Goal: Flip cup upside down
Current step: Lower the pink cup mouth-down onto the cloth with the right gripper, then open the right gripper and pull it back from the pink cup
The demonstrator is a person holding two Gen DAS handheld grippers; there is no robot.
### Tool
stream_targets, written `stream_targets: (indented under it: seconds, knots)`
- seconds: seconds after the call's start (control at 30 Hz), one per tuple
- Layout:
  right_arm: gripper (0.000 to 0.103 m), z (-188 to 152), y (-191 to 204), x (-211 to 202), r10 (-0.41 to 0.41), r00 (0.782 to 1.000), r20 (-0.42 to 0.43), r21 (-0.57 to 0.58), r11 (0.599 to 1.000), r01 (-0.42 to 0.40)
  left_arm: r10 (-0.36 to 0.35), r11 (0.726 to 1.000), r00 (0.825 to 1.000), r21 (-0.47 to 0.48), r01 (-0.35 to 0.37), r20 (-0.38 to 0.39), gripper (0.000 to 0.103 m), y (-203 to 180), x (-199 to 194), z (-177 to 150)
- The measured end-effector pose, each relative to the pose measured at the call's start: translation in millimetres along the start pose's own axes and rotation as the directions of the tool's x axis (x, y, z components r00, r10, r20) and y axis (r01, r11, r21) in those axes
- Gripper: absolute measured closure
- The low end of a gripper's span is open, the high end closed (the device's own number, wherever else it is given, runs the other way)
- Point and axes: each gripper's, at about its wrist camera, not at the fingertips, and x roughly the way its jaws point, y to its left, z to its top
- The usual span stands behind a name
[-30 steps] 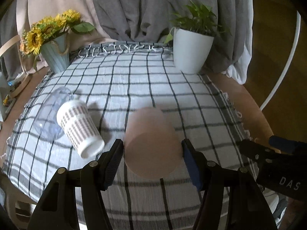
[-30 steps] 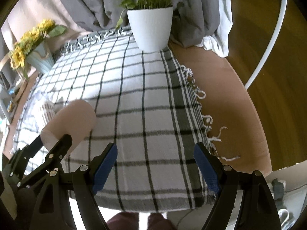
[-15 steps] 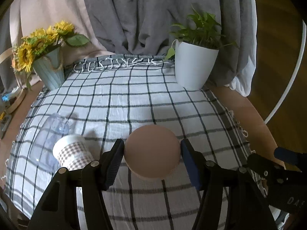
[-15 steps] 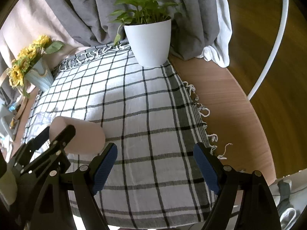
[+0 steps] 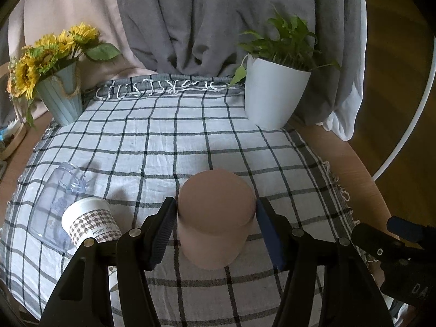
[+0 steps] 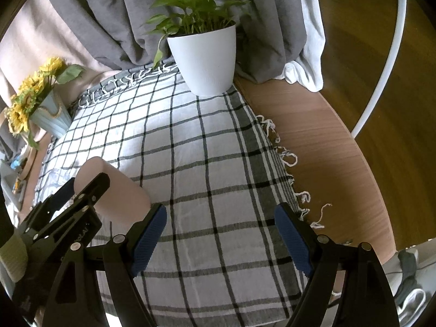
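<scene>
On table: checked cloth, grey curtain behind. Left gripper jaws clamp cup, now base-up versus sideways earlier; right gripper jaws wide, empty.

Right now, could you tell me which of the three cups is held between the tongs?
The plain pink cup, gripped by the left tongs. The houndstooth paper cup and clear plastic cup lie free on the cloth.

Matt, smooth beige plastic cup; woven cotton-like checked tablecloth, slightly creased, with fringed edges; glossy white plastic plant pot; clear glossy plastic cup; paper-sleeved houndstooth cup; smooth wood-grain tabletop; ribbed blue rubbery gripper pads.
</scene>
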Motion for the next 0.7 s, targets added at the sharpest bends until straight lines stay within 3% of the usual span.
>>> stream_targets:
  seconds: [0.23, 0.3, 0.33, 0.37, 0.5, 0.7]
  knots:
    - [0.021, 0.8, -0.9, 0.0, 0.002, 1.000, 0.000, -0.003, 1.000, -0.002, 0.014, 1.000, 1.000, 0.020, -0.014, 0.009, 0.043, -1.4, -3.3, -0.4]
    - [0.021, -0.1, 0.0, -1.6, 0.004, 1.000, 0.003, -0.005, 1.000, -0.004, 0.017, 1.000, 0.999, 0.023, -0.017, 0.037, 0.030, -2.2, -12.1, -0.4]
    - [0.021, -0.5, 0.1, -3.1, 0.006, 1.000, 0.007, -0.007, 1.000, -0.006, 0.019, 1.000, 0.998, 0.021, -0.020, 0.052, 0.013, -2.5, -17.1, -0.5]
    - [0.021, -1.7, 0.5, -4.7, 0.006, 1.000, 0.012, -0.008, 1.000, -0.006, 0.027, 0.999, 0.997, 0.015, -0.028, 0.075, 0.005, -2.3, -24.5, -0.9]
    - [0.016, -5.1, -1.1, -13.8, 0.018, 0.999, 0.035, -0.014, 1.000, -0.018, 0.082, 0.997, 0.990, -0.011, -0.081, 0.119, 0.000, -1.8, -48.5, -3.4]
    - [0.015, -14.0, -1.1, -38.9, 0.070, 0.995, 0.069, -0.032, 0.997, -0.068, 0.176, 0.981, 0.983, -0.093, -0.171, 0.047, 0.000, 13.6, -78.1, -18.2]
